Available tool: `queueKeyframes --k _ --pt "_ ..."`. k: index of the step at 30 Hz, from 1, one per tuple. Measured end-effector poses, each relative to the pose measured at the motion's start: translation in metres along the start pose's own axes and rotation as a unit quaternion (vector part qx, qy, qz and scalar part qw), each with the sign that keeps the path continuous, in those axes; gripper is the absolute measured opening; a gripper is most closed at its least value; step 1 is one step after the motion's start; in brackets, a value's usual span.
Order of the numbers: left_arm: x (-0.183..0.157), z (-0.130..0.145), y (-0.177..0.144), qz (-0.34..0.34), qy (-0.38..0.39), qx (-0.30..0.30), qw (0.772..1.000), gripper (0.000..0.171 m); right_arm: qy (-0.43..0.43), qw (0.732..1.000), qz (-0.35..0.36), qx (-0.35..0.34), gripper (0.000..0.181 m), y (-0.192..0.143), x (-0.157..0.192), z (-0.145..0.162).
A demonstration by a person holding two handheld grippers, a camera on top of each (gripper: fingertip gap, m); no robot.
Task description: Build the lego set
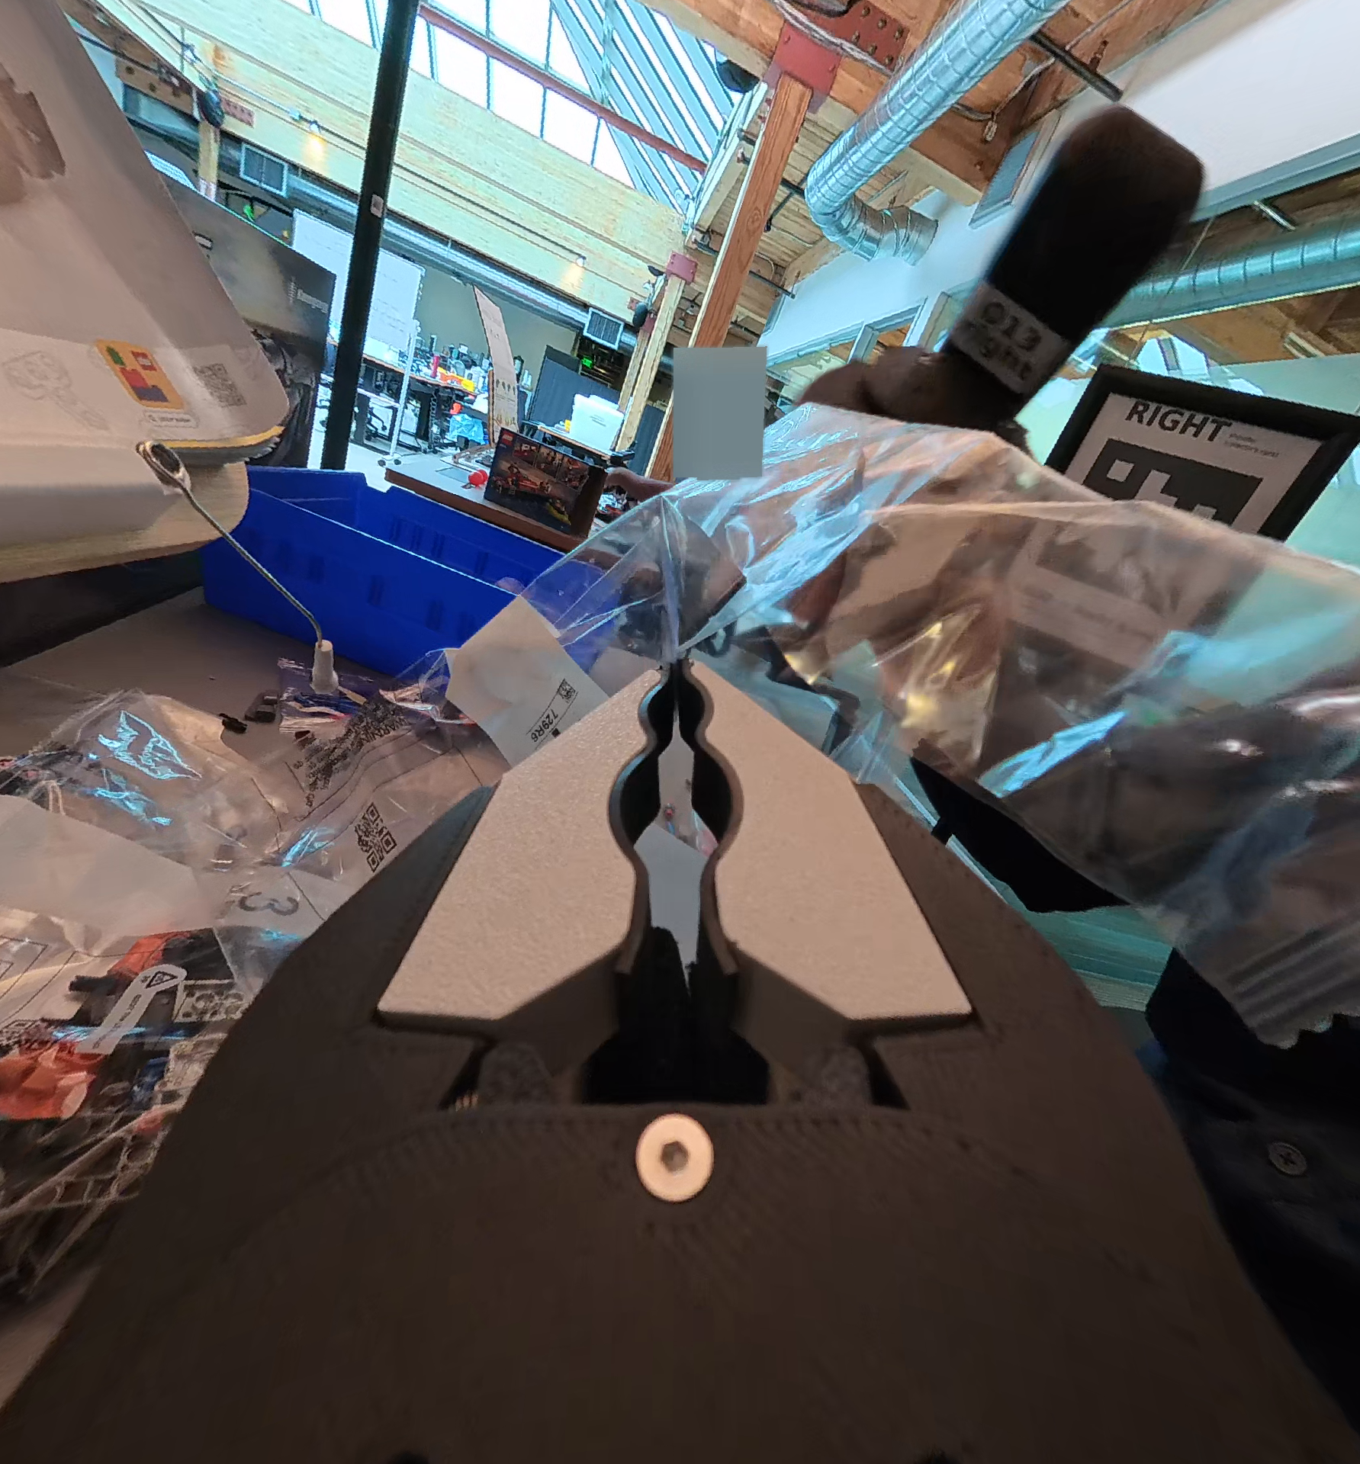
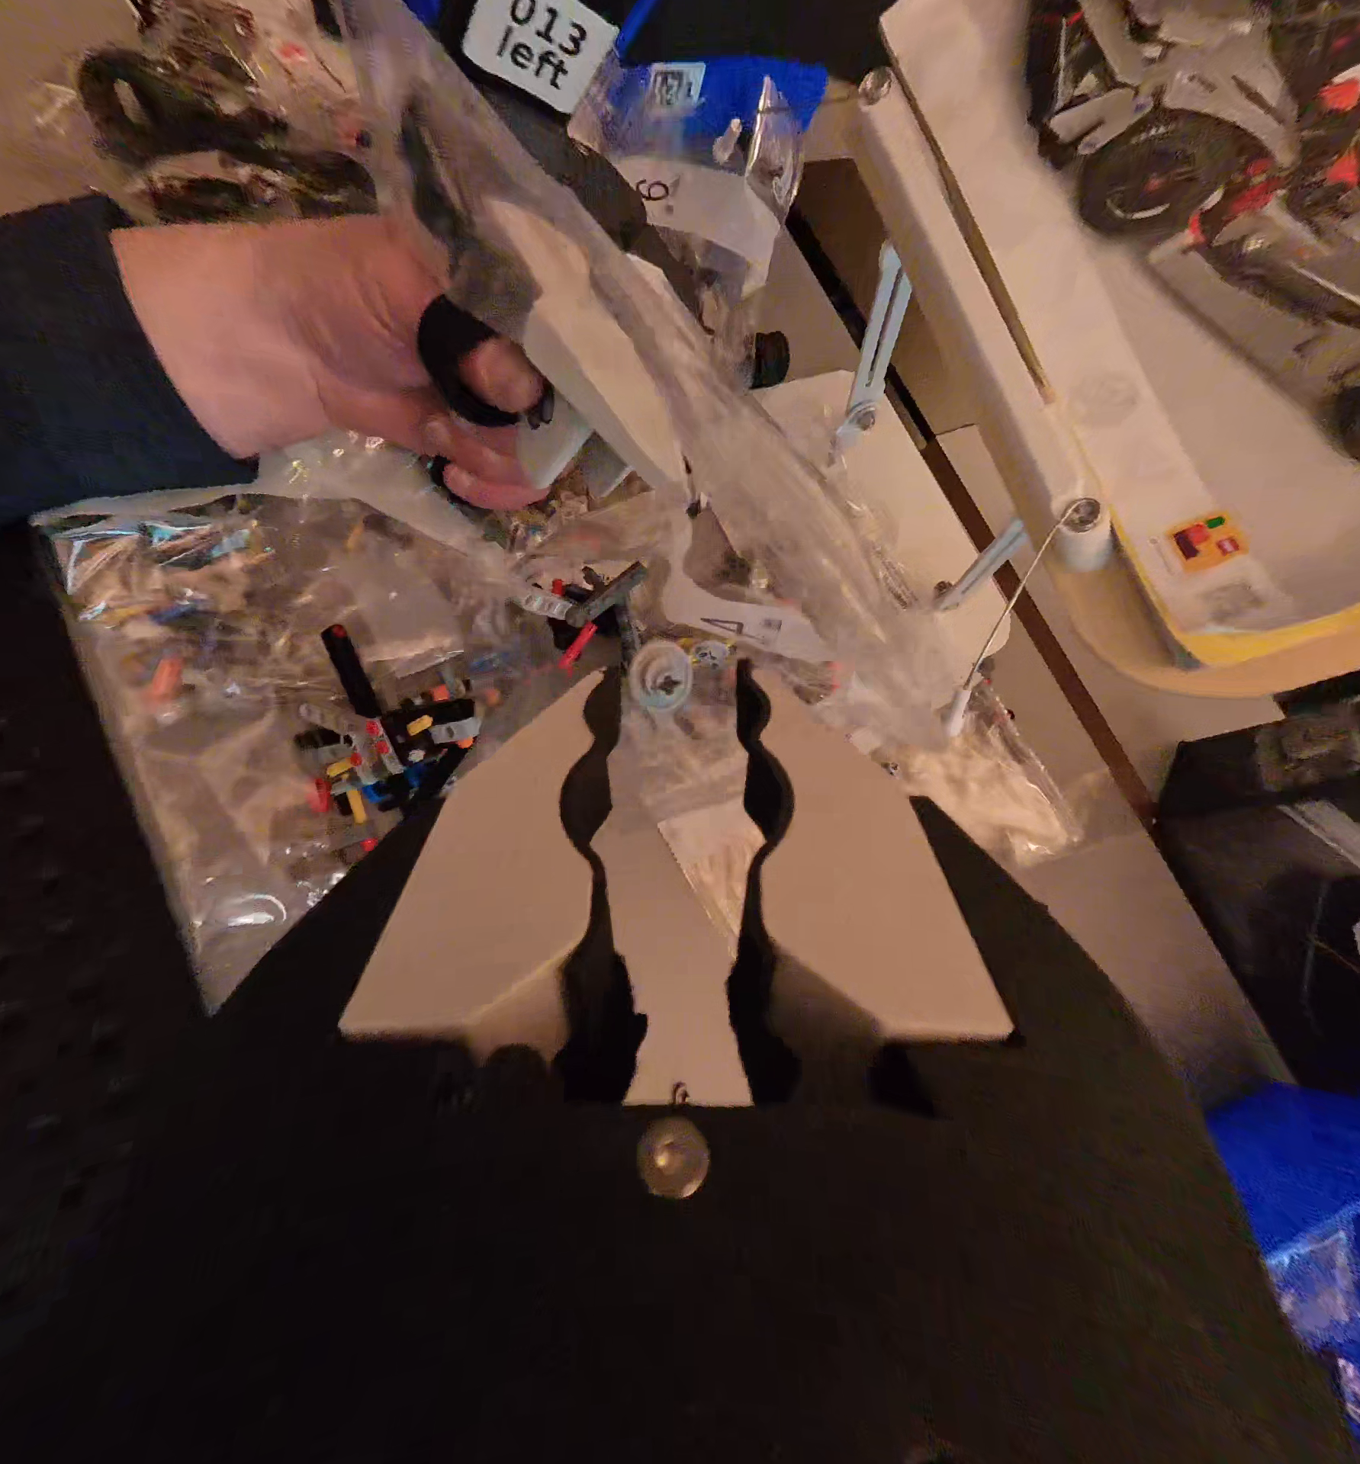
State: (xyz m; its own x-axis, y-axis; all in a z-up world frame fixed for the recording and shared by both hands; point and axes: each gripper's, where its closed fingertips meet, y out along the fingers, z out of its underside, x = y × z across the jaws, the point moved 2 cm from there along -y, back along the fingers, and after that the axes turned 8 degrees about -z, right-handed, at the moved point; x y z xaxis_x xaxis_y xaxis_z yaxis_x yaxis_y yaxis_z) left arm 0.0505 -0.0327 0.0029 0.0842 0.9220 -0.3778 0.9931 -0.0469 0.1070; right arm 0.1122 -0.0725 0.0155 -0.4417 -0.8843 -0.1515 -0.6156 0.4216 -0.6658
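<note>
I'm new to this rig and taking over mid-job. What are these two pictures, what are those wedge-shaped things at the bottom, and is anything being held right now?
Each picture comes from a camera mounted on a hand-held gripper, looking forward along its two fingers. There is no robot arm: a person holds one gripper in each hand.

In the left wrist view, the left gripper is shut, pinching a clear plastic bag that hangs in the air. Behind the bag the other gripper shows, blurred.

In the right wrist view, the right gripper is open and holds nothing. It looks down at the table, where more sealed bags of pieces and a small heap of loose pieces lie. The person's hand grips the left tool's handle. On the right stands the instruction booklet on a stand. A blue bin sits farther back.
</note>
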Motion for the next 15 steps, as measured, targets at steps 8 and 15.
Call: queueKeyframes --k 8,15 --pt "0.003 -0.001 -0.002 -0.002 -0.003 -0.002 1.0 0.0 0.029 0.997 0.044 -0.058 0.026 -0.042 -0.005 0.028" --pt "0.002 0.001 0.0 -0.003 -0.002 0.0 1.0 0.0 0.099 0.989 -0.085 0.076 0.033 -0.01 0.023 0.143"
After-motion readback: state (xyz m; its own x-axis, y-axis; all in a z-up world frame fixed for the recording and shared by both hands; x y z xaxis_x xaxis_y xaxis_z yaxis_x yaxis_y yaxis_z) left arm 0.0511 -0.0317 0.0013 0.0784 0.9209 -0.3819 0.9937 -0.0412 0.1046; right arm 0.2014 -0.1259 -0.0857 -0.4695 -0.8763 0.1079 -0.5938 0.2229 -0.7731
